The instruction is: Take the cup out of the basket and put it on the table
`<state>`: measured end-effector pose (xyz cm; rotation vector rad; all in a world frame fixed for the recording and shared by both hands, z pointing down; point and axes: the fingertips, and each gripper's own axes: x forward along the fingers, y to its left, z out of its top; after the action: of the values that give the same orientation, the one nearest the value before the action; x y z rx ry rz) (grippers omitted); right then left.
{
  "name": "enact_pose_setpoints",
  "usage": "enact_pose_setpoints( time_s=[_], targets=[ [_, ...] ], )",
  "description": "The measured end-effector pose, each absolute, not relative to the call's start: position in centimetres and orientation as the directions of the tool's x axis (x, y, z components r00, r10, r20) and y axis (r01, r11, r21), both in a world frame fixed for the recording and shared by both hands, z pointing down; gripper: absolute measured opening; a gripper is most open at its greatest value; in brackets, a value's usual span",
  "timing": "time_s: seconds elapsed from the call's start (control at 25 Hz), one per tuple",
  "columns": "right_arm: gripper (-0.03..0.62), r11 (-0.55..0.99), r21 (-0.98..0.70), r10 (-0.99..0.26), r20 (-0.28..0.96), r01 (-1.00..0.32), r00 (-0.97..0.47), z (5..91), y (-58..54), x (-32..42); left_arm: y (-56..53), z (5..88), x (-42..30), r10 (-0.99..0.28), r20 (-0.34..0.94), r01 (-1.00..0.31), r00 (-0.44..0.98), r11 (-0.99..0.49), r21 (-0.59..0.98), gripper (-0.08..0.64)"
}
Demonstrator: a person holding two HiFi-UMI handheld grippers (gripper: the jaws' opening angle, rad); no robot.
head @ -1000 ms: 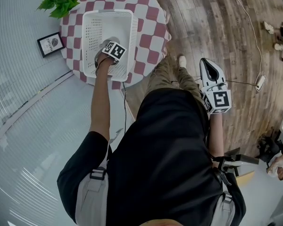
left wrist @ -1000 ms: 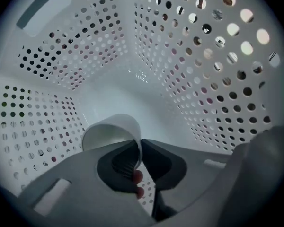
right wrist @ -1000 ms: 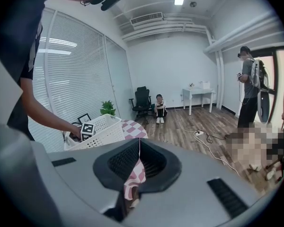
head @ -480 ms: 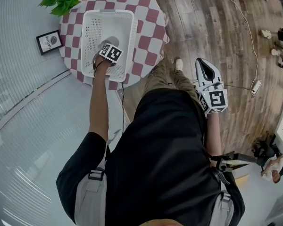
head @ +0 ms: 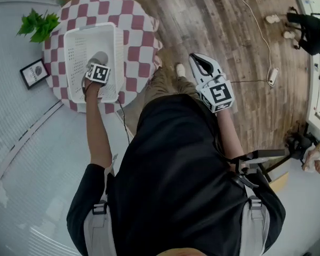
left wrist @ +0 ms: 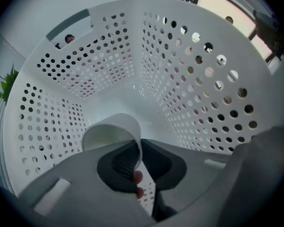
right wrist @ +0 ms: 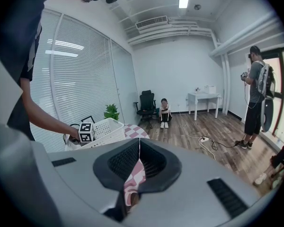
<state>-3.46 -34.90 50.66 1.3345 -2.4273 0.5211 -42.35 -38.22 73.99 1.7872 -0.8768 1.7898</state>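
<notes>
A white perforated basket [head: 74, 36] stands on a round table with a red-and-white checked cloth [head: 141, 36]. My left gripper [head: 97, 64] reaches down into the basket. In the left gripper view its jaws are shut on the rim of a white cup [left wrist: 111, 131], one jaw inside and one outside; the left gripper [left wrist: 139, 148] holds it just above the basket's floor, with the perforated walls [left wrist: 180, 79] all round. My right gripper [head: 199, 63] hangs over the wooden floor, away from the table. The right gripper [right wrist: 139, 145] is shut with nothing in it.
A potted plant [head: 38, 24] and a small picture frame [head: 33, 72] lie left of the table. A cable [head: 256, 31] crosses the wooden floor. A person [right wrist: 164, 112] sits by an office chair, another [right wrist: 255, 98] stands at the right near a white desk [right wrist: 206, 98].
The head view has swung, so table and basket now sit further left. The left gripper stays in the basket at the cup. The right gripper stays raised beside the body.
</notes>
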Motion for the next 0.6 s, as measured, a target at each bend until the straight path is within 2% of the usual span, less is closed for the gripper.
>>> enact_pose_setpoints(
  time_s=[0.08,0.2,0.36,0.6],
  targets=[
    [0.012,0.509,-0.164,-0.731,0.436,-0.845,-0.525,50.7,-35.1,-4.1,-38.3,73.2,-43.2,-0.143,0.988,-0.722,-0.06,-0.677,-0.142,0.026],
    [0.012,0.513,-0.149,-0.735,0.432,-0.845,-0.522,50.2,-35.1,-3.4,-35.4,73.9,-42.0,-0.034,0.999,-0.781,-0.017,-0.623,-0.035,0.026],
    [0.012,0.512,-0.149,-0.741,0.421,-0.846,-0.523,49.4,-35.0,-2.6,-36.3,73.5,-41.0,-0.093,0.996,-0.775,0.01,-0.63,-0.051,0.026],
    [0.012,0.525,-0.147,-0.741,0.407,-0.839,-0.535,48.9,-34.7,-3.0,-35.5,73.2,-40.5,-0.103,0.993,-0.781,0.049,-0.625,-0.027,0.026]
  ],
)
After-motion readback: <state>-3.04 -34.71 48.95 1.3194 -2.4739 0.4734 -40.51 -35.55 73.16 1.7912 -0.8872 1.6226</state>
